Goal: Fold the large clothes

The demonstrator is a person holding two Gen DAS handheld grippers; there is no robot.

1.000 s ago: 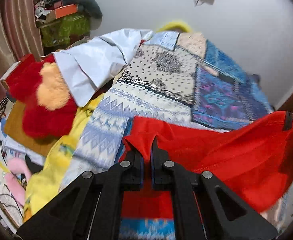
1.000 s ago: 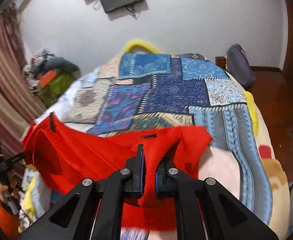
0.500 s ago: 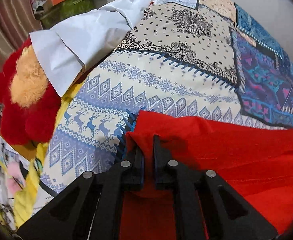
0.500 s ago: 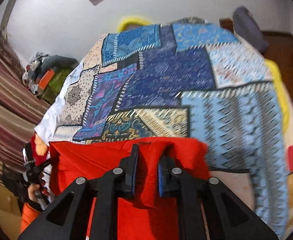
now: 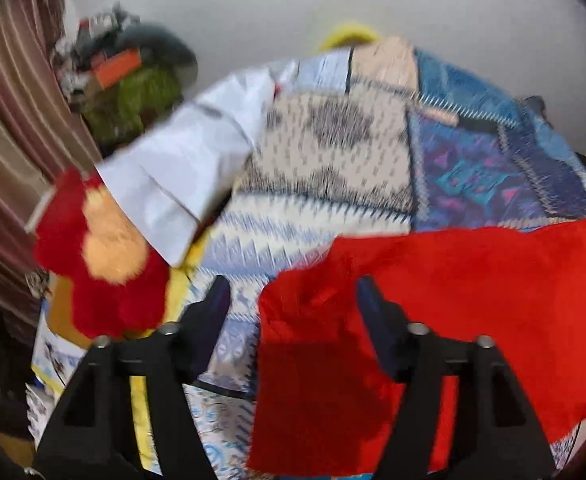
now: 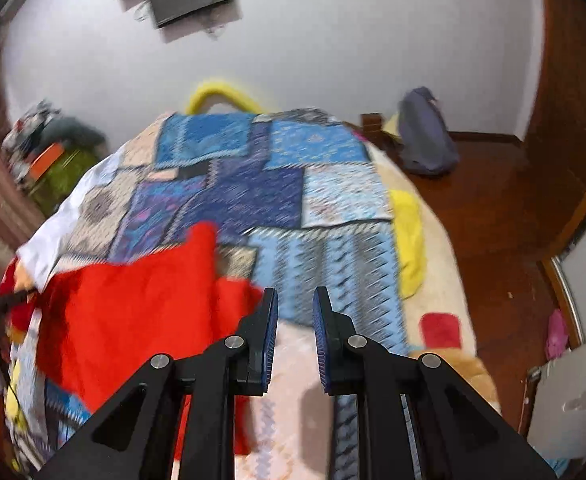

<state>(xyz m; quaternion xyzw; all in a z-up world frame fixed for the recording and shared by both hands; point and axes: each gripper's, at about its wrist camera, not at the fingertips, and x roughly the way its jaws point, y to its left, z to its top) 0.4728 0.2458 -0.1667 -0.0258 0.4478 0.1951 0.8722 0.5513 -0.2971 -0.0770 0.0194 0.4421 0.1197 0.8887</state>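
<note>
Releasing is the step: red cloth [image 5: 473, 280] lies across the near end of the bed [image 6: 333, 240]. Left gripper [image 5: 291, 300] jaws opening, cloth corner loose between them. Right gripper [image 6: 295, 308] slightly apart, empty. Back both straight out so the fold isn't dragged.

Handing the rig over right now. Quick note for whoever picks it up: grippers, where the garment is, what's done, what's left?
Left gripper: jaws opening; a corner of the red garment lies between them, not pinched.
Right gripper: jaws apart, nothing between them; the red cloth sits just to the left of its fingers.
Garment: released, lying loose and rumpled on the near end of the patchwork bedspread, beside the white pillow.
Done: garment laid on the bed and let go.
Left: smooth it flat, regrip the edges, make the folds. Frames are blurred, so check the cloth's layout first.
</note>
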